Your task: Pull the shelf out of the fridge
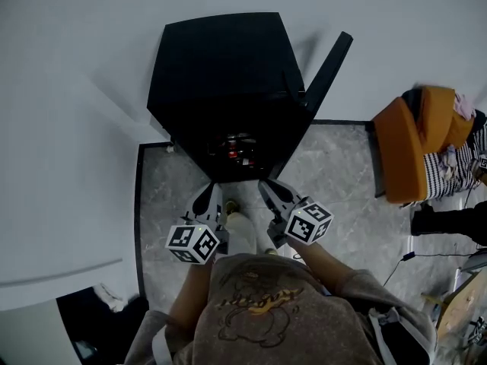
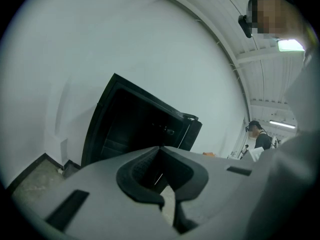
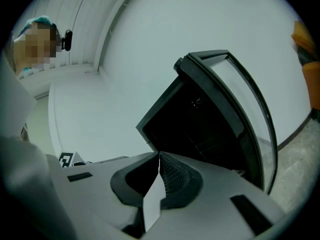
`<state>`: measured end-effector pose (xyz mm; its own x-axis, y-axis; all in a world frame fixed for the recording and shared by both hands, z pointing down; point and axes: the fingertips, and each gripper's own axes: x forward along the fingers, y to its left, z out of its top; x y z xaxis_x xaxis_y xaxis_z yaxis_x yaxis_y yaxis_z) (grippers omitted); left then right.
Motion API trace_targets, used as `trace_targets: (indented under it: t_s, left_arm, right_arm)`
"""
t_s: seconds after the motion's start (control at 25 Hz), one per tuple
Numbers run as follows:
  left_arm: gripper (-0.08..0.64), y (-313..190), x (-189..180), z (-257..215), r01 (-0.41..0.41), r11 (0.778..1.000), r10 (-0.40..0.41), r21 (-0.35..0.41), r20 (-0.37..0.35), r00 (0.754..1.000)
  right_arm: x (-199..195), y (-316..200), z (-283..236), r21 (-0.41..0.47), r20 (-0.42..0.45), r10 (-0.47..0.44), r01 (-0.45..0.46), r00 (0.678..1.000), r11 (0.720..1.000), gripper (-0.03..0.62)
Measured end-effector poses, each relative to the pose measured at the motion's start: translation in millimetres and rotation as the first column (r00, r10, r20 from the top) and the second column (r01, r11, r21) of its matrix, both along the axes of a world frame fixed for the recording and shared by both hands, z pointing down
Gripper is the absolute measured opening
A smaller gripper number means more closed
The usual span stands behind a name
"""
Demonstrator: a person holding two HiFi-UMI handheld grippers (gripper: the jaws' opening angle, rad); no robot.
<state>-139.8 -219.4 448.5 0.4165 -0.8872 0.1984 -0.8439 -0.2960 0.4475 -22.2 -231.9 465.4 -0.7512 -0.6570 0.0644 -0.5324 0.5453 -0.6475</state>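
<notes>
1. The left gripper (image 1: 208,198) is held low in front of the person's grey top (image 1: 259,310); its jaws are pressed together with nothing between them; they aim at the fridge without touching it.
2. The fridge (image 1: 228,82) is a black cabinet on the grey stone floor (image 1: 342,173), backed against the white wall (image 1: 76,90); its open front faces the person, near both sets of tips; a small reddish patch shows low in the dark interior.
3. The shelf lies somewhere inside that dark interior (faint level ledges show in the right gripper view, but I cannot tell which one it is).
4. The right gripper (image 1: 268,187) sits just beside the left one; its jaws are likewise closed and empty, clear of the cabinet.
5. The door (image 1: 329,71) stands swung wide at the fridge's right side; its pane looks glassy in the right gripper view.
6. An orange chair (image 1: 411,147) stands well apart at the right, with a striped cloth (image 1: 449,172) on it.
</notes>
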Motion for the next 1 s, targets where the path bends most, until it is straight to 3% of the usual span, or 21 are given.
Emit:
trace_targets:
  t_s: [0.36, 0.68, 1.0]
  left_arm:
    - [0.006, -30.8, -2.2, 52.9, -0.009, 0.997, 0.001, -0.072, -0.107, 0.994]
    - [0.006, -53.9, -2.3, 91.6, -0.028, 0.992, 0.014, -0.123, -0.113, 0.994]
    - [0.012, -88.6, -0.3, 128.4, -0.065, 0.982, 0.017, -0.177, -0.262, 0.965]
  right_arm:
    - [-8.4, -25.6, 43.9, -0.076, 0.040, 0.052, -0.049, 0.998, 0.996, 0.022]
    - [-7.6, -44.3, 88.3, -0.149, 0.040, 0.096, -0.089, 0.995, 0.985, 0.023]
    - [-16.6, -79.8, 140.8, -0.264, 0.078, 0.171, -0.145, 0.982, 0.954, 0.025]
